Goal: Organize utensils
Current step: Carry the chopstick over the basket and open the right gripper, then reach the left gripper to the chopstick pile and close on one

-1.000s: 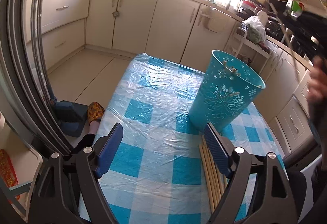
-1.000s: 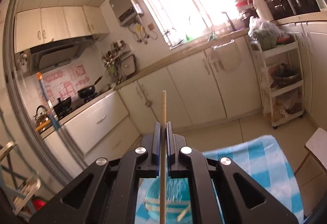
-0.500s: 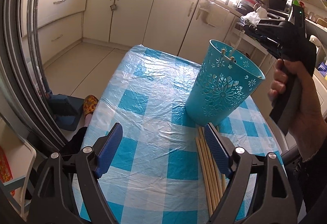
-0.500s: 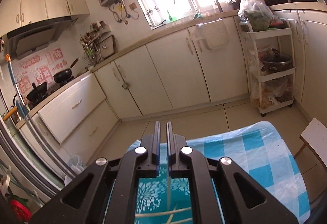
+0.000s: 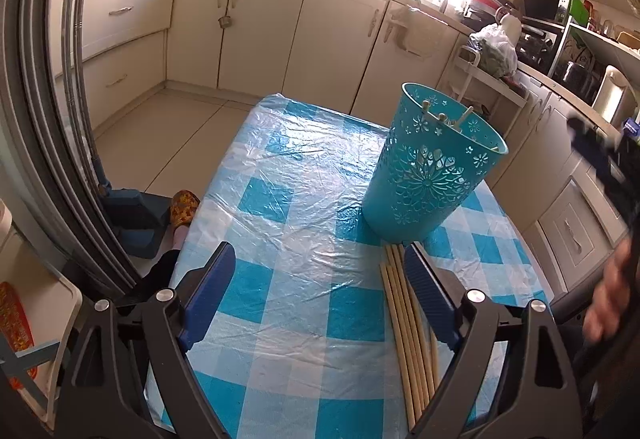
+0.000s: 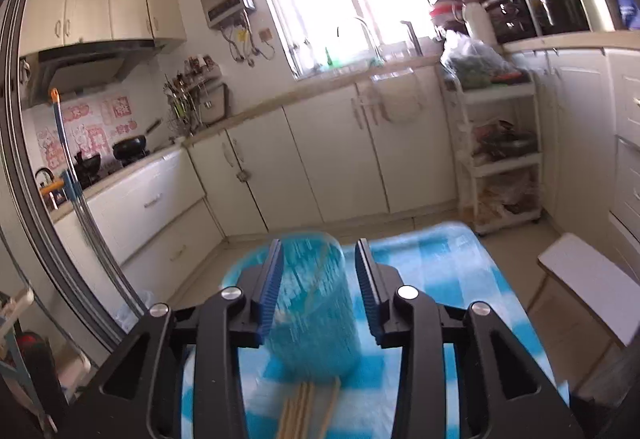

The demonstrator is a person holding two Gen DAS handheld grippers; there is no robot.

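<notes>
A teal perforated holder (image 5: 432,167) stands upright on the blue checked tablecloth (image 5: 288,199) with several wooden chopsticks inside it (image 5: 440,117). More chopsticks (image 5: 408,335) lie flat on the cloth just in front of the holder. My left gripper (image 5: 320,279) is open and empty above the cloth, its right finger beside the lying chopsticks. My right gripper (image 6: 318,271) is open and empty, with the blurred holder (image 6: 316,303) seen between its fingers and the lying chopsticks (image 6: 304,411) below. It shows blurred at the right edge of the left wrist view (image 5: 600,159).
Cream kitchen cabinets (image 5: 328,39) run behind the table. A white shelf trolley (image 6: 500,159) stands at the right. A white stool (image 6: 588,279) is beside the table's right side. A slippered foot (image 5: 184,207) is on the floor to the table's left.
My right gripper opened and let go of the chopstick, which dropped into the holder. It then pulled back and lowered toward the table. My left gripper stayed open in place.
</notes>
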